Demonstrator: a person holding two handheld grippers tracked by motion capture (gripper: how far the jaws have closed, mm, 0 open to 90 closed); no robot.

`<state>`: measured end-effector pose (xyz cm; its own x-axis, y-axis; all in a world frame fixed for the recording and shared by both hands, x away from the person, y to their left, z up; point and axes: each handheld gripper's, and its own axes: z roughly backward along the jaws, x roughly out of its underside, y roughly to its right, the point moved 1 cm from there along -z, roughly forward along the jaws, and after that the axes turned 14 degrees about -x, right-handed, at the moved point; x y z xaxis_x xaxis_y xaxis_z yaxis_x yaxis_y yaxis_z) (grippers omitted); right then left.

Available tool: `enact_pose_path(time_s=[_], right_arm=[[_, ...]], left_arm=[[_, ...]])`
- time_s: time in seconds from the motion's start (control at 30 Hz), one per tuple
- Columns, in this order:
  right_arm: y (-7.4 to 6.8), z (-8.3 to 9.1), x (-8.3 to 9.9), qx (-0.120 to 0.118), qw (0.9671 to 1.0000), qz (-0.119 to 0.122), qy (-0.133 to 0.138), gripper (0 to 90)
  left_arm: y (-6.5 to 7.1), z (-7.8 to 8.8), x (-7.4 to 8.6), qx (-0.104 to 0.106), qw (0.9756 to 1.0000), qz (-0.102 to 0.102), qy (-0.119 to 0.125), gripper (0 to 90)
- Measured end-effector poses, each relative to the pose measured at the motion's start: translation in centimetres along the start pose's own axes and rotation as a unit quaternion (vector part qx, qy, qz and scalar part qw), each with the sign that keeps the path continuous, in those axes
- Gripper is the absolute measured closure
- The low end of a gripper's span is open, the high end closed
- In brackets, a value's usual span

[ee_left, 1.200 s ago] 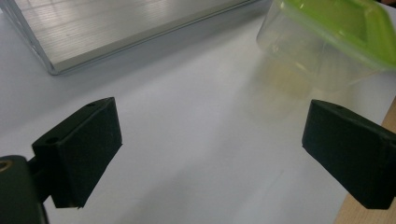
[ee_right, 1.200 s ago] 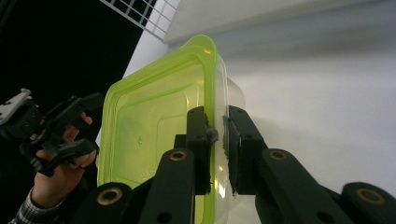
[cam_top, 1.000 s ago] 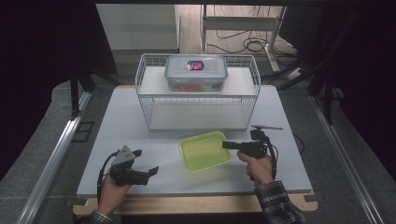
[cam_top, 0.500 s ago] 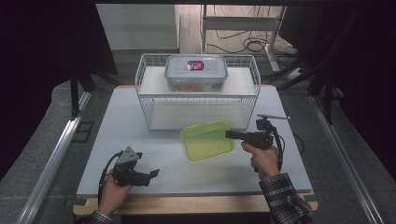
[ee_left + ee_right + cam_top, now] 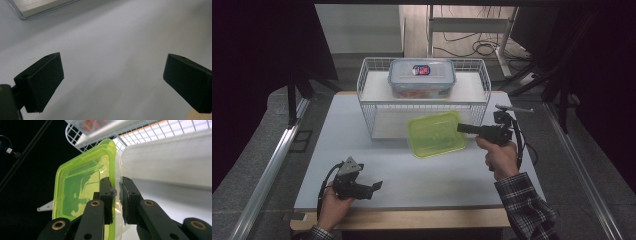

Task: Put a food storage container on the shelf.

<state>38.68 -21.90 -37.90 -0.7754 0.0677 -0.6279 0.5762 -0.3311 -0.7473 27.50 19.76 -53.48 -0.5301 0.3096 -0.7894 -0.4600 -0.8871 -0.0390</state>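
1. Resting low at the near left corner of the white table (image 5: 412, 175), the left gripper (image 5: 374, 186) sits in the person's left hand (image 5: 332, 207); in the left gripper view its two black jaws stand wide apart with nothing between them, bare table surface under them and a strip of metal rail at the top edge.
2. Nearer the right edge, the person's right hand (image 5: 501, 157), in a plaid sleeve (image 5: 527, 205), holds the right gripper (image 5: 460, 128) level above the table, pointing left.
3. The right gripper is clenched on the green container (image 5: 436, 134): in the right gripper view the pads pinch the rim at one edge, one jaw on the lid side, the other on the clear body side, with only the rim's thickness between them.
4. The green container (image 5: 85, 187) is a shallow, see-through box with a yellow-green lid; it hangs off the table, slightly tilted, held only at its right edge.
5. Just behind it stands the white wire rack (image 5: 377, 107), its front mesh close to the container's far edge; whether they touch cannot be told.
6. On the rack's upper shelf sits a clear lidded box (image 5: 422, 79) with a label on top and something orange inside.
7. Beyond the table lie floor cables and a metal frame.
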Motion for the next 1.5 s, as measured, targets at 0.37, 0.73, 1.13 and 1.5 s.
enact_pose_path(time_s=[0.37, 0.73, 1.13, 1.5], right_arm=[[-3.4, 0.5, -4.1, 0.008, 0.9994, 0.025, 0.023, 80.3], [-5.7, -0.4, -8.1, 0.011, 0.9980, 0.039, 0.048, 80.3], [-7.2, -3.1, -12.0, 0.039, 0.9937, 0.064, 0.084, 80.2], [-6.7, -5.8, -14.2, 0.069, 0.9897, 0.063, 0.108, 80.1]], left_arm=[[0.1, 0.0, 0.0, 0.001, 1.0000, 0.003, 0.003, 2.9], [0.1, 0.1, -0.1, 0.002, 1.0000, 0.002, 0.003, 2.9], [0.0, 0.2, 0.0, 0.003, 1.0000, 0.005, 0.007, 2.9], [0.1, 0.3, 0.0, 0.008, 0.9999, 0.004, 0.009, 2.9]])
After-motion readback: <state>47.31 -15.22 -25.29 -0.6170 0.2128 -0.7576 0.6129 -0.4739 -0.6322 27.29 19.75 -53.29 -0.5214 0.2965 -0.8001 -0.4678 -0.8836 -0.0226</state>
